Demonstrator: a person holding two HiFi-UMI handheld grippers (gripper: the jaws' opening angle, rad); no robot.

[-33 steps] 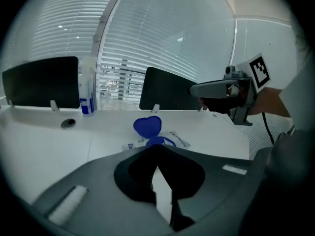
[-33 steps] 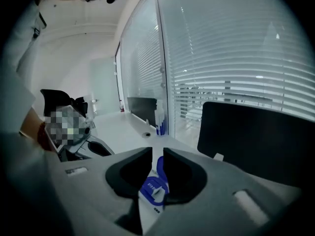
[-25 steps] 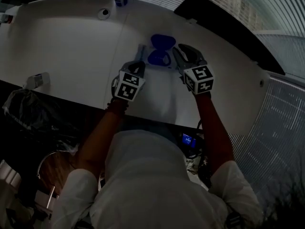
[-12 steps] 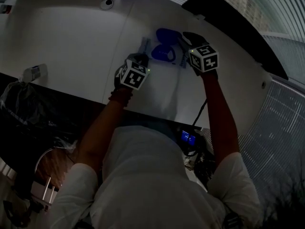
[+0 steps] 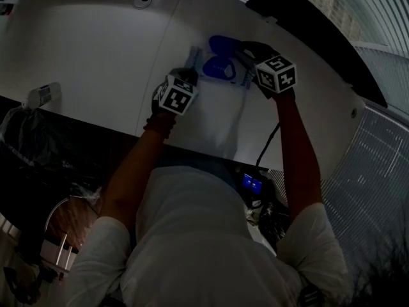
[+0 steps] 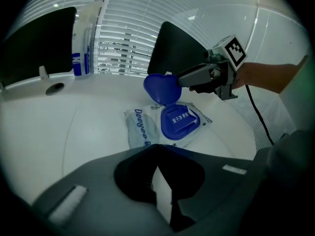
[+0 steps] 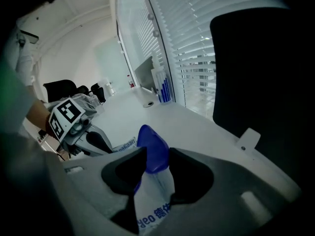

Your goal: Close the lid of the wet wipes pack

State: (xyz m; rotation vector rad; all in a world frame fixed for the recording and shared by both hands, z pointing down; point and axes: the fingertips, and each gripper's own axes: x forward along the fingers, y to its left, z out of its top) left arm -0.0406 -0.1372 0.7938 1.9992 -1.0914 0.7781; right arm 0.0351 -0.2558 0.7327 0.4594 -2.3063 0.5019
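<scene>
The wet wipes pack (image 6: 142, 129) lies flat on the white table (image 6: 59, 132), pale with a blue oval frame (image 6: 180, 122). Its blue lid (image 6: 161, 88) stands up, open. My left gripper (image 6: 160, 157) rests over the pack's near end. Its jaws are nearly together, with only a thin pale sliver between them. My right gripper (image 7: 156, 154) is at the lid (image 7: 149, 146), which stands between its jaws as they open, and the pads are not pressing it. In the head view the left gripper (image 5: 192, 61) and the right gripper (image 5: 243, 51) flank the pack (image 5: 216, 66).
A white bottle with a blue label (image 6: 81, 45) stands at the table's back, near a round hole (image 6: 55, 88). A dark chair back (image 6: 179, 48) is behind the pack. A cable (image 5: 268, 142) hangs from the right gripper over the table's near edge.
Both grippers have come down onto the pack. The right one has tipped downward and reached the raised lid, and its jaws stand wider apart than before.
</scene>
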